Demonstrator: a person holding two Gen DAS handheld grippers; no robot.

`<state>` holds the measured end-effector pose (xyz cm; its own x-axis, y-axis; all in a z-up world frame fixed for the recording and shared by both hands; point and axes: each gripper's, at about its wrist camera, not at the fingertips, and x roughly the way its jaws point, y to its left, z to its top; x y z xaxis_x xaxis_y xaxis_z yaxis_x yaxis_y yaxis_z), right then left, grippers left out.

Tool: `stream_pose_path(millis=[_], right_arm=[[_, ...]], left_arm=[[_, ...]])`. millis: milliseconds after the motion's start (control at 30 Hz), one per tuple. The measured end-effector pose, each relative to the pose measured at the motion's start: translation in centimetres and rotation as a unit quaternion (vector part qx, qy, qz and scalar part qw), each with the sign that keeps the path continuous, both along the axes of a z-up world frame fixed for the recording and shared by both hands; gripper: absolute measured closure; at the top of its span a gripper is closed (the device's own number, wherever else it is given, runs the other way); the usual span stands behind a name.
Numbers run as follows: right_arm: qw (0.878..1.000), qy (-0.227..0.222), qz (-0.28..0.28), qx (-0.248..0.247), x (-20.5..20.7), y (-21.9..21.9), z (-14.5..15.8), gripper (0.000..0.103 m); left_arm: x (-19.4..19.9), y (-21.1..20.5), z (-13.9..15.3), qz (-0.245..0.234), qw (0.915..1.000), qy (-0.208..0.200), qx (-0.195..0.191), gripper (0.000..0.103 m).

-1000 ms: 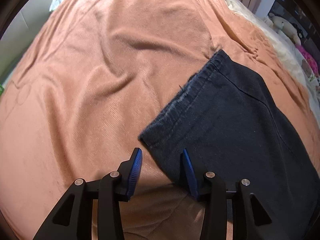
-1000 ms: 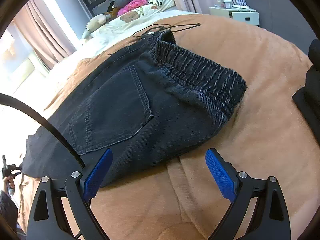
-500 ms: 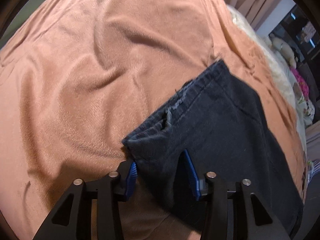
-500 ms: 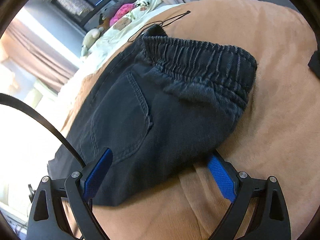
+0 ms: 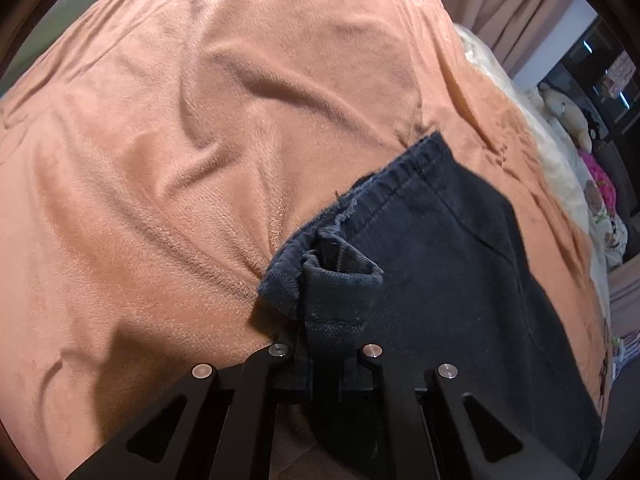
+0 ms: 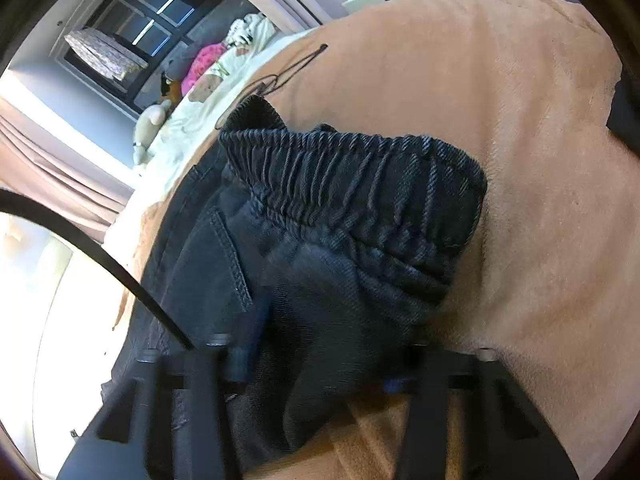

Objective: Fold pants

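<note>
Left gripper [image 5: 324, 344] has just closed on the pants' hem [image 5: 320, 276] corner at 6 o'clock. Right gripper [image 6: 320, 364], also just closing, pinches the seat below the elastic waistband [image 6: 360, 184]; both ends look secured for the lengthwise fold.

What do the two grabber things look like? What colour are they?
Both are black frames with triangle-shaped holes. The left gripper has round silver bolts on top. The right gripper looks blurry, but bits of its blue pads show, and a thin black cable curves past it.

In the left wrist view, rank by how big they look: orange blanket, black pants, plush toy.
1. Orange blanket, most of the frame.
2. Black pants.
3. Plush toy, tiny, though it lies far back, so its true size is unsure.
</note>
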<state>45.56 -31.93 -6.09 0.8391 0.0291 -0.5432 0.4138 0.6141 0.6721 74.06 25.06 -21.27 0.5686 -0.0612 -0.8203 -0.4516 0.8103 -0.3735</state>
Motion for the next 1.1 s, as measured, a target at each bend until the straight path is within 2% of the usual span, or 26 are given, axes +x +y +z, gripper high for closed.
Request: stream_pose_path(millis=[100,200,300,500,800,1100], right_arm=[[1.000,-0.020,0.002,-0.015,-1.2,0.7,1.5,0.091],[0.999,-0.036,0.005,-0.022,-2.5,1.7,2.9,0.092],[0.998,-0.050,0.010,-0.020,-4.0,2.2,4.3,0.092],[0.998,-0.062,0.018,-0.018,-7.6,2.6,4.6,0.092],[0.998,-0.052,0.041,-0.006,-14.4,2.4,4.1,0.092],[0.997,-0.055,0.050,-0.005,-17.7,1.7,5.4,0.092]], left_arm=[[-0.7,-0.1,2.0,0.002,0.9998,-0.021,0.006,0.097],[-1.2,0.4,4.4,0.004,0.9994,-0.035,-0.006,0.099],[-2.4,0.1,7.5,-0.007,0.9987,-0.051,-0.002,0.099],[-5.5,0.9,11.9,-0.009,0.9977,-0.067,0.005,0.099],[-13.0,3.7,13.1,-0.005,0.9984,-0.056,-0.001,0.099],[-19.7,6.2,13.9,0.007,0.9981,-0.060,-0.010,0.099]])
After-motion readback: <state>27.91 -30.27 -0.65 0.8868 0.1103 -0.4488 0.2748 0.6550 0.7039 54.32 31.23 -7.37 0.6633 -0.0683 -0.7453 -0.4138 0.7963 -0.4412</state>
